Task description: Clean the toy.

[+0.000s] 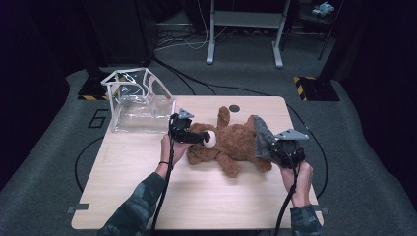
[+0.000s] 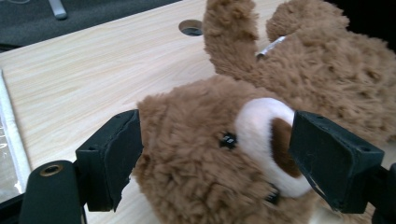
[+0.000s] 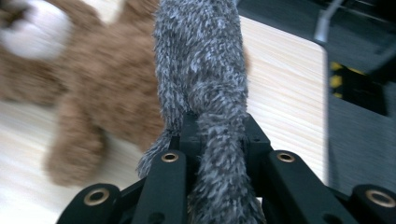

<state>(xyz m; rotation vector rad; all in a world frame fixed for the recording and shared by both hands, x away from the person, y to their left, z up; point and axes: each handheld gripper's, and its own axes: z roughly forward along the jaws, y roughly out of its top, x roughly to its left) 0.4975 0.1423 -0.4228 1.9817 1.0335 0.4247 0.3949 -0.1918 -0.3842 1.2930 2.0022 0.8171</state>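
Note:
A brown teddy bear (image 1: 231,142) lies on its back in the middle of the wooden table (image 1: 196,196), head towards the left. My left gripper (image 1: 204,137) reaches in from the left, and its jaws stand wide on either side of the bear's head. In the left gripper view the left gripper (image 2: 217,140) presses one pad into the head fur and the other against the white muzzle (image 2: 261,126). My right gripper (image 1: 274,147) is shut on a grey fuzzy cloth (image 1: 263,135), held up over the bear's legs. In the right gripper view the cloth (image 3: 201,56) runs up out of the right gripper (image 3: 219,130), with the bear (image 3: 107,79) blurred behind.
A clear plastic box in a white frame (image 1: 140,105) stands at the table's back left corner, close behind my left gripper. A round hole (image 1: 234,108) is in the tabletop near the back edge. Cables and desk legs are on the grey floor beyond.

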